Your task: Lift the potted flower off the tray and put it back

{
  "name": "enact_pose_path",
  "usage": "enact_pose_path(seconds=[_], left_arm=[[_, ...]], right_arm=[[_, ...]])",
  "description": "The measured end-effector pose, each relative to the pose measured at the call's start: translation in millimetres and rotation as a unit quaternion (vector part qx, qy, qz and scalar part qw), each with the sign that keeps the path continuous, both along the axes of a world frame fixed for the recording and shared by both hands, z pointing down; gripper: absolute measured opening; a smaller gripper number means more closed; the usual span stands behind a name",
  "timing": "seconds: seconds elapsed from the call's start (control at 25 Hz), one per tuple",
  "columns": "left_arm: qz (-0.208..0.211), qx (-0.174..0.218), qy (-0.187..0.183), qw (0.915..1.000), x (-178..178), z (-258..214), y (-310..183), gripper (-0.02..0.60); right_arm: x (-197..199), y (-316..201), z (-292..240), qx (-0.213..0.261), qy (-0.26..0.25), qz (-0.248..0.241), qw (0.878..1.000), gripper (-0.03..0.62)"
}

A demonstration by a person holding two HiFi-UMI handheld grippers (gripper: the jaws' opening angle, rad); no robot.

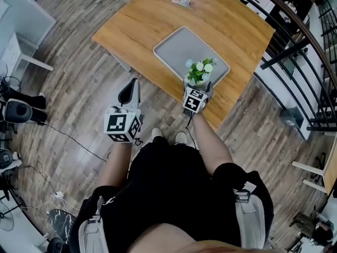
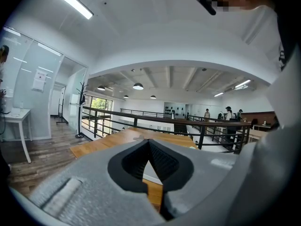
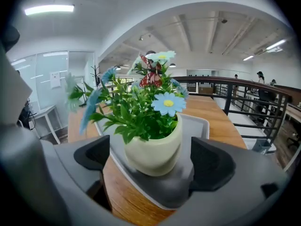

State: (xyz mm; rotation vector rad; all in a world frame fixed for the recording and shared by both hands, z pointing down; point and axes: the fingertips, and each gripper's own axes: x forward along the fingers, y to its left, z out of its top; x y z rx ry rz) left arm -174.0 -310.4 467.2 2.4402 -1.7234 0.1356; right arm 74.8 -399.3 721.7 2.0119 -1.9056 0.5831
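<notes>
The potted flower [image 1: 200, 73], green leaves with white and blue blooms in a cream pot [image 3: 153, 149], stands upright at the near corner of the grey tray [image 1: 179, 49] on the wooden table [image 1: 142, 20]. My right gripper [image 1: 197, 86] is open, with one jaw on each side of the pot [image 3: 153, 163]; a gap shows on both sides. In the right gripper view the tray [image 3: 197, 126] lies under the pot. My left gripper [image 1: 130, 90] hangs off the table over the floor, shut and holding nothing [image 2: 149, 150].
A small metal object [image 1: 182, 2] lies at the table's far end. A black railing [image 1: 295, 41] runs along the right. A white desk [image 1: 21, 57] and cables are on the floor at left. People [image 2: 229, 112] stand far off.
</notes>
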Motion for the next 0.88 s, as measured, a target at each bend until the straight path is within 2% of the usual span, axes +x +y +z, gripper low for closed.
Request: enact_pose_path(seconds=[0.56, 0.88], left_arm=[[-0.008, -0.025, -0.008, 0.9996, -19, 18, -17, 0.012], [-0.005, -0.033, -0.011, 0.9994, -15, 26, -18, 0.012]], right_arm=[[13, -50, 8, -0.008, 0.012, 0.042, 0.999, 0.526], [17, -58, 10, -0.016, 0.001, 0.005, 1.000, 0.523]])
